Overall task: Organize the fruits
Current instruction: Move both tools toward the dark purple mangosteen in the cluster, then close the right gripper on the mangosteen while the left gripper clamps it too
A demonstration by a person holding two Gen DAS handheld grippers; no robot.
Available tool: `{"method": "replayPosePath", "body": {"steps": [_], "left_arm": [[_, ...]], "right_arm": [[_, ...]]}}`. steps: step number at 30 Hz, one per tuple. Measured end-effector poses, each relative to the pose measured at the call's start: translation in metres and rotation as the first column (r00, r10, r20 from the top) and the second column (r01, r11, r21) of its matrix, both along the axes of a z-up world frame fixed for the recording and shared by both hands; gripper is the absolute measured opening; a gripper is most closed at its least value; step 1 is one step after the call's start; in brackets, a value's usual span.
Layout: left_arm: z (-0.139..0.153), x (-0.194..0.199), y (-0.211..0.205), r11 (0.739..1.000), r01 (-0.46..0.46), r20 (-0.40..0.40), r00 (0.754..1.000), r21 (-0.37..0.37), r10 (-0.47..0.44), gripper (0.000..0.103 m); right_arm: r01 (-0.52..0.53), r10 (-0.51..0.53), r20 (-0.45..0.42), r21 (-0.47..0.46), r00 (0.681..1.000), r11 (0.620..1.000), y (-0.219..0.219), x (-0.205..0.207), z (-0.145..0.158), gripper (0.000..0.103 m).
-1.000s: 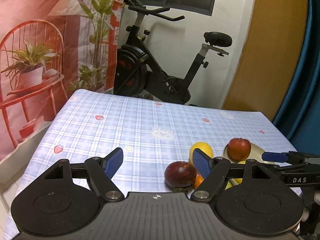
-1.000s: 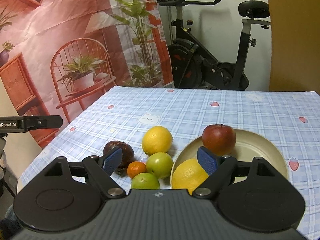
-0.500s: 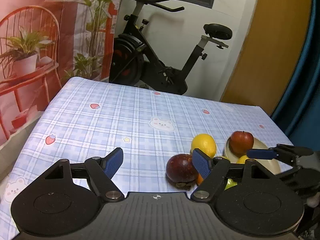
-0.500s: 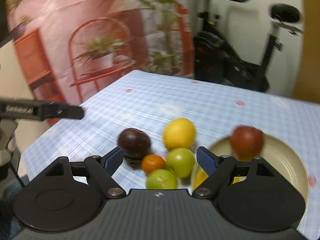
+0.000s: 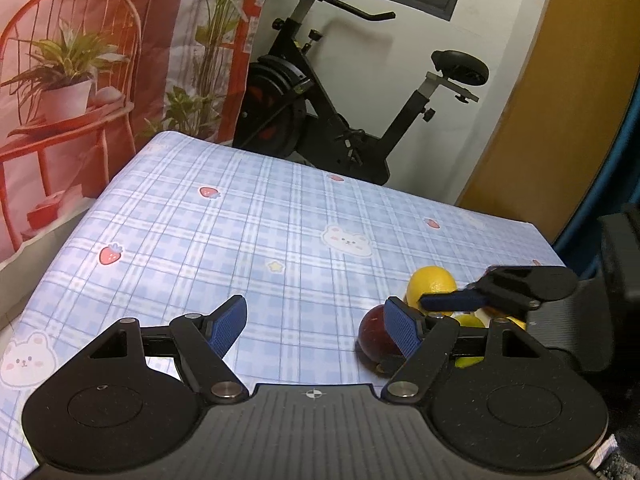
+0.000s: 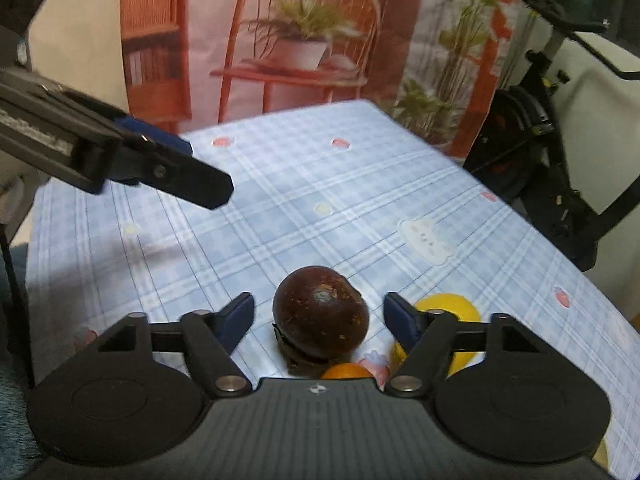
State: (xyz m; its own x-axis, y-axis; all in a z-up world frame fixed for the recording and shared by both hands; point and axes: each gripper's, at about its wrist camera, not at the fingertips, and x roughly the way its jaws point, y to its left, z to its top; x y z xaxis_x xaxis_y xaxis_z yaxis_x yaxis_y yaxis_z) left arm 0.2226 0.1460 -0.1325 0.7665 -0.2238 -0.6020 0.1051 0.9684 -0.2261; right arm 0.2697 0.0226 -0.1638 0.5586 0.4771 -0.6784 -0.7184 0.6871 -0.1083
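Trouble spot was the mangosteen (image 6: 321,312) sitting loose between the right gripper (image 6: 319,320) fingers, which had just been closing, gaps both sides; an off-centre squeeze could've rolled it into the tangerine (image 6: 346,371). Left gripper (image 5: 316,326) fingers hung wide, empty.

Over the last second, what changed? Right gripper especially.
The right gripper swung left, off the plate side, and now frames the dark purple fruit. Its jaws have just been closing, with the fruit between them, but gaps remain on both sides, so no grip yet. The left gripper stayed open and empty over the tablecloth. The yellow fruit has not moved.
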Motion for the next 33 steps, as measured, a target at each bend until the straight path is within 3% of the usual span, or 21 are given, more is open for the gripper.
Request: {"method": "replayPosePath", "body": {"steps": [3,9,16,20,29,33], "left_arm": [[-0.002,-0.001,0.003,1.0,-0.005,-0.002,1.0,-0.005,0.005,0.077],[-0.003,-0.008,0.01,1.0,-0.007,-0.002,1.0,-0.01,0.007,0.077],[-0.003,-0.014,0.013,1.0,0.01,-0.008,1.0,-0.006,-0.01,0.077],[-0.003,-0.014,0.013,1.0,0.012,-0.006,1.0,-0.008,-0.012,0.077],[-0.006,-0.007,0.01,1.0,0.015,-0.008,1.0,-0.01,-0.015,0.077],[-0.009,0.0,0.008,1.0,0.019,-0.017,1.0,-0.021,-0.019,0.074]], "right_arm": [[0.01,-0.01,-0.021,-0.017,1.0,1.0,0.005,0.008,-0.007,0.061],[0.067,-0.056,-0.132,0.084,0.99,0.994,-0.01,0.012,-0.005,0.06],[0.023,0.018,-0.251,0.159,0.968,0.987,-0.006,0.0,0.001,0.06],[0.083,-0.009,-0.326,0.215,0.945,0.973,-0.01,0.015,0.0,0.06],[0.175,-0.095,-0.299,0.253,0.95,0.951,-0.03,0.03,0.011,0.06],[0.239,-0.173,-0.255,0.255,0.951,0.937,-0.04,0.036,0.015,0.05]]}}
